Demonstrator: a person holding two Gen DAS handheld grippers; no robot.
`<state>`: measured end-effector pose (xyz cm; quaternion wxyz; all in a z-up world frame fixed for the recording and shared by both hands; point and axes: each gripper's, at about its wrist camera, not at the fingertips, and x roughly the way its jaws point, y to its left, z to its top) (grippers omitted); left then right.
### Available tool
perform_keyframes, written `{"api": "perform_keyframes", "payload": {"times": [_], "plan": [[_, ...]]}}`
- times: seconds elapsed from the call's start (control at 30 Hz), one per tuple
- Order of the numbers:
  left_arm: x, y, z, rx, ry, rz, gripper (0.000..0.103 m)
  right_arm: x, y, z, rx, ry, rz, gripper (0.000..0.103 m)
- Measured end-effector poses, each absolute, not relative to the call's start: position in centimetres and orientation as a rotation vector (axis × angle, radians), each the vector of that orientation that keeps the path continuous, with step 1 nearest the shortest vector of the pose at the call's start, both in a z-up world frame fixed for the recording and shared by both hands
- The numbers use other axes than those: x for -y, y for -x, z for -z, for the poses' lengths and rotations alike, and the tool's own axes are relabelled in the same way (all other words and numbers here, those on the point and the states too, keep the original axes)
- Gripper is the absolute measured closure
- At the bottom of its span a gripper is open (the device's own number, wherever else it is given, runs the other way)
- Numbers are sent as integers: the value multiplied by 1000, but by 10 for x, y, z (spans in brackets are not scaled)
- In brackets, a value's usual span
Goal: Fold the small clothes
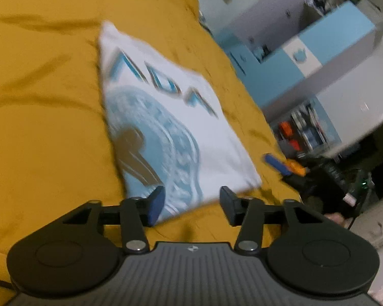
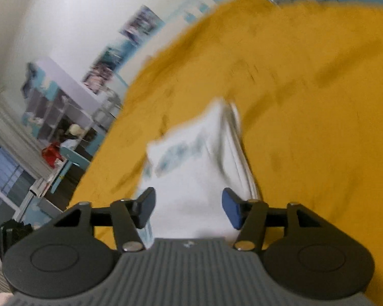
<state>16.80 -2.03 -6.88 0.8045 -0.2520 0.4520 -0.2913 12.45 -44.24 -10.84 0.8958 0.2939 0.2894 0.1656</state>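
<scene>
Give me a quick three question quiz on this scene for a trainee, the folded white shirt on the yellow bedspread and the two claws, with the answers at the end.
1. True or false: the left claw is clamped on the white shirt.
2. What colour is the print on the shirt? A red, B blue, C green.
3. In the right wrist view, what does the shirt lie on?

Key
1. False: its fingers stand apart, with the shirt's near edge between them unpressed.
2. B.
3. The yellow bedspread, in front of the open right claw.
</scene>
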Motion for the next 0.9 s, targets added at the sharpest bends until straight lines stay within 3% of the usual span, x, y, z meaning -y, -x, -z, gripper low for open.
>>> {"api": "perform_keyframes", "payload": {"times": [0.03, 0.13, 0.27, 0.6, 0.77, 0.9], "plan": [[13, -169, 65, -953, 538, 598, 32, 447, -138, 102, -586, -603, -350, 29], [-1, -171, 71, -950, 579, 553, 31, 464, -184, 96, -594, -634, -377, 29], [-3, -176, 90, -999, 600, 515, 31, 481, -246, 120, -742, -714, -468, 29], [2, -191, 116, -1107, 591, 567, 31, 486, -319, 180, -924, -852, -442, 24], [24, -191, 119, -1131, 509, 635, 17, 469, -347, 197, -977, -804, -444, 22], [28, -197, 124, -1155, 603, 661, 14, 460, -371, 209, -989, -839, -502, 20]]}}
